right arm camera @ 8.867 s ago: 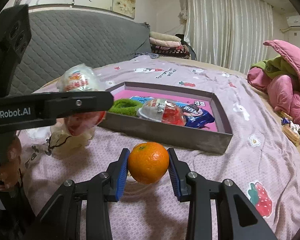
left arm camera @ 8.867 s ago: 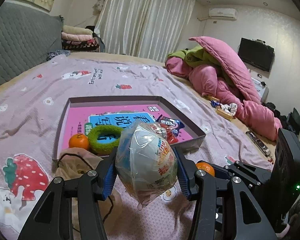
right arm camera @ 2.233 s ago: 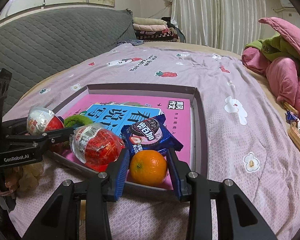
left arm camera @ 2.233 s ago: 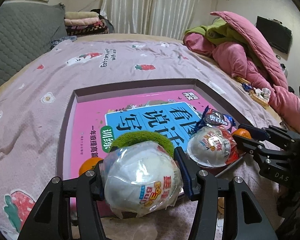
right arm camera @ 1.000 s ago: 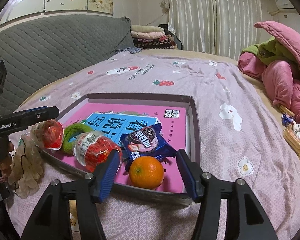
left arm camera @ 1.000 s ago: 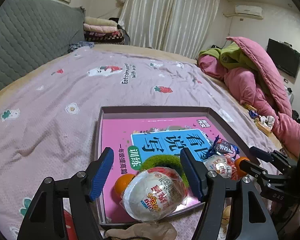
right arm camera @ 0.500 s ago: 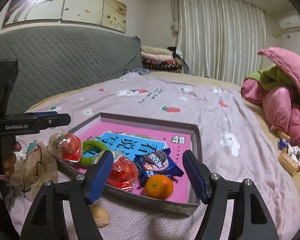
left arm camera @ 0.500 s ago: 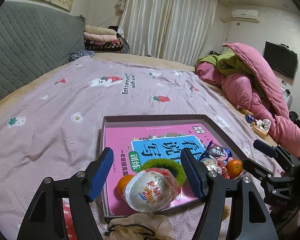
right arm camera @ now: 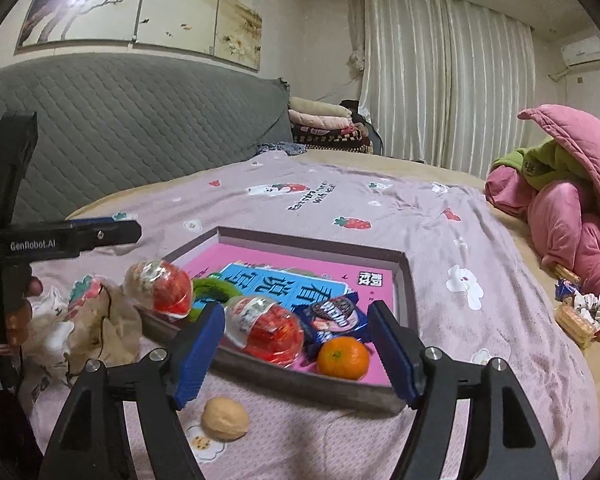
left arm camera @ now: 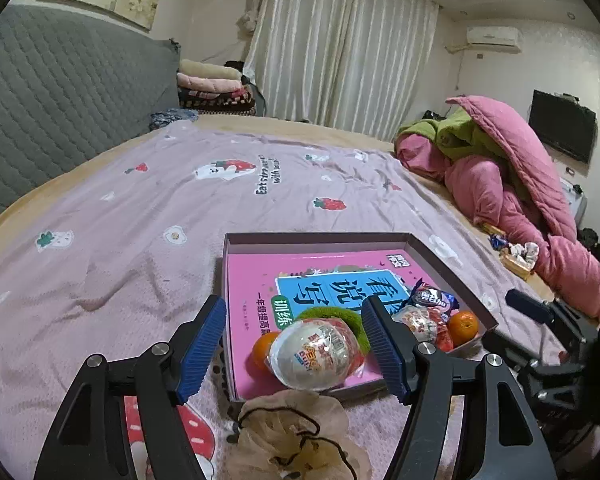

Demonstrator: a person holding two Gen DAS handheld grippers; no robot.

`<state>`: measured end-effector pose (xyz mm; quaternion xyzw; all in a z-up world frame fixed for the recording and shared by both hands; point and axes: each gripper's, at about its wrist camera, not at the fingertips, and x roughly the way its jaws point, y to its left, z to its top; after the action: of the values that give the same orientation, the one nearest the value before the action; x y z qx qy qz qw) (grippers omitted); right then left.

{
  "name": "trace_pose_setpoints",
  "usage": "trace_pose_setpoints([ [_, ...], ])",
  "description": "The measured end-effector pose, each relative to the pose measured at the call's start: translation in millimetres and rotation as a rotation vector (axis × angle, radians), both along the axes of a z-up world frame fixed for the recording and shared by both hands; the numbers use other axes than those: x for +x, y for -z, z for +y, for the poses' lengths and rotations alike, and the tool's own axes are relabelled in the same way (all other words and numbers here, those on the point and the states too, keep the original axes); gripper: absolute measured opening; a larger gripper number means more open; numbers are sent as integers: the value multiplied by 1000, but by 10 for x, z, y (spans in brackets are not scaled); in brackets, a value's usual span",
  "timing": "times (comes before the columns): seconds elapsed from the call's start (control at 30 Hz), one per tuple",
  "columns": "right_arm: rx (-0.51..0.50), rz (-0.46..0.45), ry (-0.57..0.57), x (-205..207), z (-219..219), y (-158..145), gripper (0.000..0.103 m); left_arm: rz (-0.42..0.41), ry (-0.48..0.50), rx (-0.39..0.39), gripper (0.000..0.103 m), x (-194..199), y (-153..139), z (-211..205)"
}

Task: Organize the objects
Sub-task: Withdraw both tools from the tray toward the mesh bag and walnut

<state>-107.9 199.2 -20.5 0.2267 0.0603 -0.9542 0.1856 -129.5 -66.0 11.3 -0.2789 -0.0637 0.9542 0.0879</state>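
The shallow box (left arm camera: 452, 268) sits low and centre in both frames on the pink-sheeted bed (left arm camera: 140, 216); inside it, on a pink book (left arm camera: 252, 280), lie a wrapped toy egg (left arm camera: 314, 354), a green ring (left arm camera: 332, 316), a second egg (right arm camera: 266, 330), a cookie packet (right arm camera: 334, 318) and two oranges (right arm camera: 343, 358); a walnut (right arm camera: 225, 424) lies outside, lower centre; the left gripper (left arm camera: 292, 344) and right gripper (right arm camera: 296, 354) both have their fingers released, empty.
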Motion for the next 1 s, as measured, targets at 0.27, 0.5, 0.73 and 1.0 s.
trace_pose_setpoints([
  [0.27, 15, 8, -14, 173, -101, 15, 73, 3, -7, 14, 72, 176, -7, -65],
  [0.5, 9, 11, -25, 331, -121, 43, 74, -6, -4, 10, 73, 331, 55, -62],
  [0.73, 38, 8, -39, 446, -213, 92, 78, -20, -5, 17, 73, 528, 157, -59],
  [1.0, 71, 3, -53, 558, -318, 172, 78, -37, 15, -31, 73, 651, 294, -36],
])
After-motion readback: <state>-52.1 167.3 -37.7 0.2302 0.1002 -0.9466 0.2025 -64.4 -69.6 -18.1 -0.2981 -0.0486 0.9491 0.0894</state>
